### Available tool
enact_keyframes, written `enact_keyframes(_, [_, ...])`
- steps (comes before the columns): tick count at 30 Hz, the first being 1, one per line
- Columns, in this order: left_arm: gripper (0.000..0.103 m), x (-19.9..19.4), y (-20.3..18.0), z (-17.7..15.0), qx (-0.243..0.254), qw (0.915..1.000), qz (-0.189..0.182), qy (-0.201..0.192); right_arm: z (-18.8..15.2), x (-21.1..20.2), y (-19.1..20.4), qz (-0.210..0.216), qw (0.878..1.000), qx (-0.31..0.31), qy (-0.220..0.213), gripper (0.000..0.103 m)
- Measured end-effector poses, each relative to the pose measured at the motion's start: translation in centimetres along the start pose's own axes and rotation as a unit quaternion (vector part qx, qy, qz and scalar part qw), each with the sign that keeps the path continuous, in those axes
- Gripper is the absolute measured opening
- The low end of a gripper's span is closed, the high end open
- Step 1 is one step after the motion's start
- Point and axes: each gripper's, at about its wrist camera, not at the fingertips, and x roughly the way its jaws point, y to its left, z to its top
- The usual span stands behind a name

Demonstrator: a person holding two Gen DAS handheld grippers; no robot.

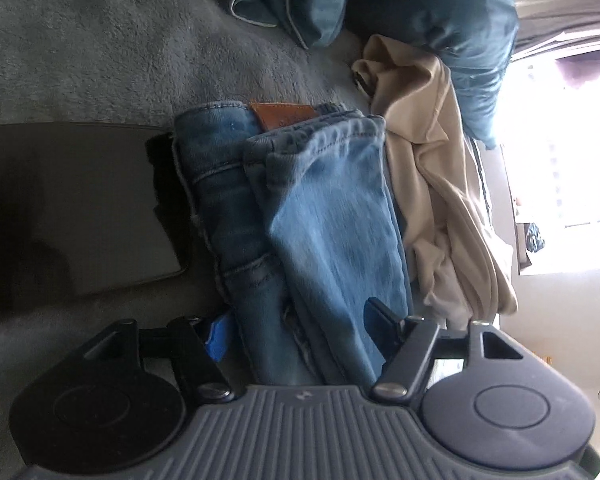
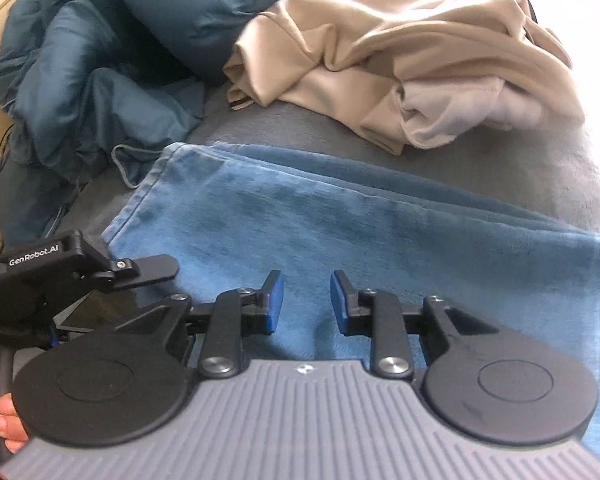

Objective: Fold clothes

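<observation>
Jeans of faded blue denim (image 1: 324, 216), folded lengthwise into a thick bundle with a brown leather patch (image 1: 284, 114) at the waistband, lie on the grey plush bed cover (image 1: 100, 60). In the left wrist view the bundle runs away from the camera, between the fingers of the left tool (image 1: 300, 332). Its jaws stand wide on either side of the cloth and I see no pad pressing on it, so I read it as released. The right tool (image 2: 306, 306) hovers over the smooth blue face of the same denim — its blue pads stand a little apart with nothing between them, so it holds nothing.

By my judgement the denim is heavy for a garment and rather stiff; it will keep a crease but sag if only one corner is lifted. A good hold would be through all layers at a hem or at the waistband, where the seams give thickness.

Just beyond lies a crumpled beige soft garment (image 2: 420, 60), and farther a dark teal quilted duvet (image 2: 100, 60).
</observation>
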Motion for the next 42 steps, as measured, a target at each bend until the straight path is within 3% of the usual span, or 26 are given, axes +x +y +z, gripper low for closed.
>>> enact_keyframes(4, [0.066, 0.9, -0.3, 0.2, -0.017, 0.9997, 0.014, -0.005, 0.4, 0.5, -0.4, -0.007, 1.0, 0.019, -0.015, 0.025])
enact_keyframes(8, [0.046, 0.9, 0.0, -0.1, -0.045, 0.9982, 0.033, -0.022, 0.7, 0.1, -0.8, -0.011, 0.999, 0.036, -0.036, 0.025])
enact_keyframes(11, [0.035, 0.8, -0.4, -0.5, -0.034, 0.9982, 0.035, -0.035, 0.6, 0.2, -1.1, -0.019, 0.998, 0.046, -0.041, 0.025])
enact_keyframes(14, [0.027, 0.5, -1.5, -0.9, 0.002, 0.9978, 0.045, -0.048, -0.1, 2.3, -1.2, -0.04, 0.999, 0.015, -0.007, 0.024])
enact_keyframes(19, [0.026, -0.5, -3.4, -1.3, 0.053, 0.9955, 0.046, -0.064, 0.2, 2.6, -0.1, -0.057, 0.997, -0.057, -0.005, 0.025])
enact_keyframes(22, [0.025, -0.8, -4.3, -1.7, 0.082, 0.9927, 0.049, -0.073, 1.8, 2.0, -0.3, -0.064, 0.996, -0.058, -0.032, 0.025])
enact_keyframes(26, [0.025, -0.9, -5.1, -2.1, 0.103, 0.9896, 0.057, -0.082, 2.6, 5.5, -2.2, -0.076, 0.996, -0.05, -0.011, 0.023])
enact_keyframes(29, [0.025, -1.0, -5.5, -2.3, 0.115, 0.9878, 0.058, -0.087, 3.2, 3.7, -2.2, -0.077, 0.996, -0.035, -0.031, 0.023])
enact_keyframes(31, [0.025, -1.0, -5.6, -2.5, 0.121, 0.9865, 0.062, -0.092, 2.1, 1.8, -1.8, -0.071, 0.996, -0.037, -0.042, 0.024])
enact_keyframes(34, [0.024, -1.0, -6.1, -2.8, 0.129, 0.9845, 0.07, -0.096, -1.7, 1.2, -1.3, -0.056, 0.998, -0.038, -0.008, 0.024])
enact_keyframes(38, [0.024, -1.3, -7.4, -3.9, 0.174, 0.9751, 0.077, -0.113, -5.2, -2.3, -0.8, -0.029, 0.999, -0.024, -0.022, 0.024])
enact_keyframes(42, [0.024, -1.4, -9.8, -5.3, 0.257, 0.9533, 0.086, -0.133, -5.8, -4.9, -2.7, -0.016, 0.999, 0.028, -0.021, 0.024])
